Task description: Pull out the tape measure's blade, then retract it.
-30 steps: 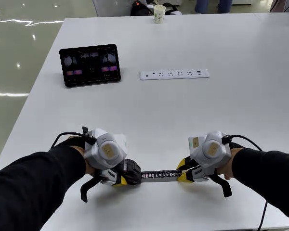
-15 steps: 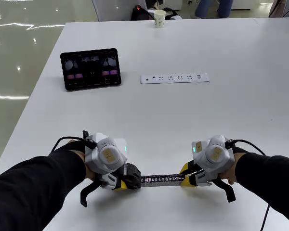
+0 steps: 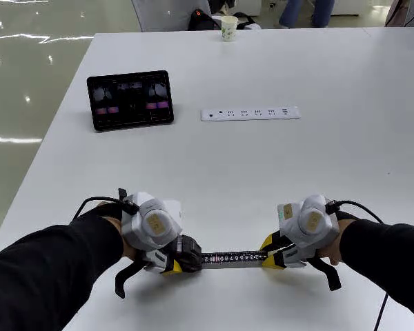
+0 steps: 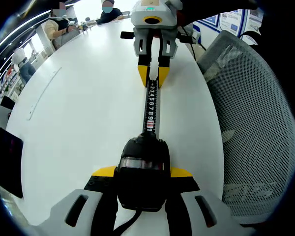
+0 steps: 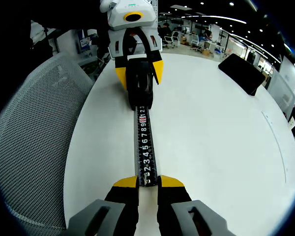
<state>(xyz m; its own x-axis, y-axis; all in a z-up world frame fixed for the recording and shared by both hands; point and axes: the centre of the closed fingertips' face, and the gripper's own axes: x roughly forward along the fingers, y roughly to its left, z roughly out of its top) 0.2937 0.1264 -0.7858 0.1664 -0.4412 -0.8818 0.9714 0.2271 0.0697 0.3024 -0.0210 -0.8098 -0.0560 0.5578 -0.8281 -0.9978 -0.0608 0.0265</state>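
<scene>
Two grippers share one line at the near edge of the table (image 3: 262, 165): the left gripper (image 3: 174, 261) is clamped around the tape measure's case (image 3: 188, 252), and the right gripper (image 3: 269, 252) is pinched on the tip of the blade (image 3: 231, 258). In the head view the blade runs 9 to 3 o'clock. From the right gripper the case lies at 12 o'clock, so retracting likely means travelling straight along that line.

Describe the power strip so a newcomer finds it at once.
On the white table, look to the middle of its top. Right of the dark tablet lies the power strip: a long, flat white bar with a row of sockets, unlike the dark screen beside it.
</scene>
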